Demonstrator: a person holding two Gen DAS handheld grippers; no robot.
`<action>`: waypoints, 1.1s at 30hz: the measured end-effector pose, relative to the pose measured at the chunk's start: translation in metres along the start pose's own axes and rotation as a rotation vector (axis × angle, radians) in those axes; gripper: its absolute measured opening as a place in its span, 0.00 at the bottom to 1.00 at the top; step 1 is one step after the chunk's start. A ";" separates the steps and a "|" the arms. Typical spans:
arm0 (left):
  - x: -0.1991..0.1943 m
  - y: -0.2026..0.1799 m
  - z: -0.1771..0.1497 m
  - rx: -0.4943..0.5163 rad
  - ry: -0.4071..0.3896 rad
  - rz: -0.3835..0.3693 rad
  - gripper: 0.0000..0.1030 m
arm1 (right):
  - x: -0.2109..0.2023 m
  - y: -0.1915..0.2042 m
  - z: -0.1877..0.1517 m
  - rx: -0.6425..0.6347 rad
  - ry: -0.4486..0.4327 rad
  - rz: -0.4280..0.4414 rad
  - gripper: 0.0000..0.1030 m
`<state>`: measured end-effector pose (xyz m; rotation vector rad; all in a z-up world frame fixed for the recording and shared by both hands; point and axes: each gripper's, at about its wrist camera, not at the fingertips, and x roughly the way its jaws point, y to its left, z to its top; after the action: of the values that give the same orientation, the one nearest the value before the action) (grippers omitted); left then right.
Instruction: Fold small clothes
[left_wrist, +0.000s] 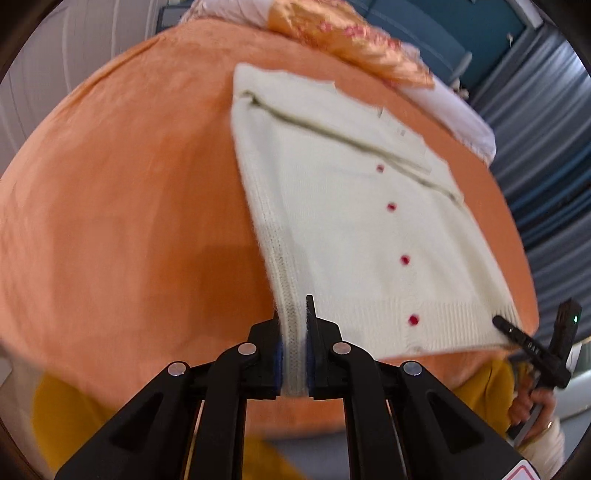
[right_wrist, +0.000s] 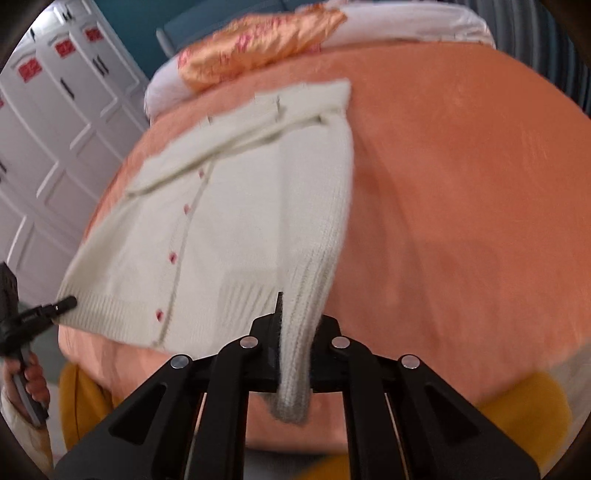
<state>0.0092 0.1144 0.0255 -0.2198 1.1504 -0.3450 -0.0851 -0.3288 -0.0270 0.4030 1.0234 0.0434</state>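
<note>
Both tongs, left (left_wrist: 293, 325) and right (right_wrist: 297, 325), clamp the cream cardigan's (left_wrist: 351, 229) cuffs

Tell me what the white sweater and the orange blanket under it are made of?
The white sweater looks like knitted yarn, maybe wool or acrylic: ribbed rows show along its hem and edge, and the surface is matte and a bit fuzzy. Its small red buttons look hard, probably plastic. The orange blanket looks like soft plush fleece, with a faint velvety sheen; blur hides the finer texture.

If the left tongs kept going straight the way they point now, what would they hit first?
Probably the white cardigan itself: the left tongs are shut on its ribbed edge, and its body lies ahead on the orange blanket. Depth is unclear.
</note>
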 end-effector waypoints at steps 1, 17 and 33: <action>-0.008 0.002 -0.023 0.010 0.033 0.006 0.06 | -0.007 -0.003 -0.018 -0.027 0.043 -0.004 0.07; -0.061 -0.054 0.063 0.125 -0.181 -0.043 0.07 | -0.074 -0.007 0.068 -0.075 -0.160 0.128 0.09; 0.014 0.006 0.102 -0.115 -0.301 0.124 0.63 | 0.002 -0.071 0.055 0.279 -0.304 -0.030 0.57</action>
<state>0.1088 0.1143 0.0519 -0.2897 0.8822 -0.1305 -0.0483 -0.4108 -0.0279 0.6279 0.7353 -0.1844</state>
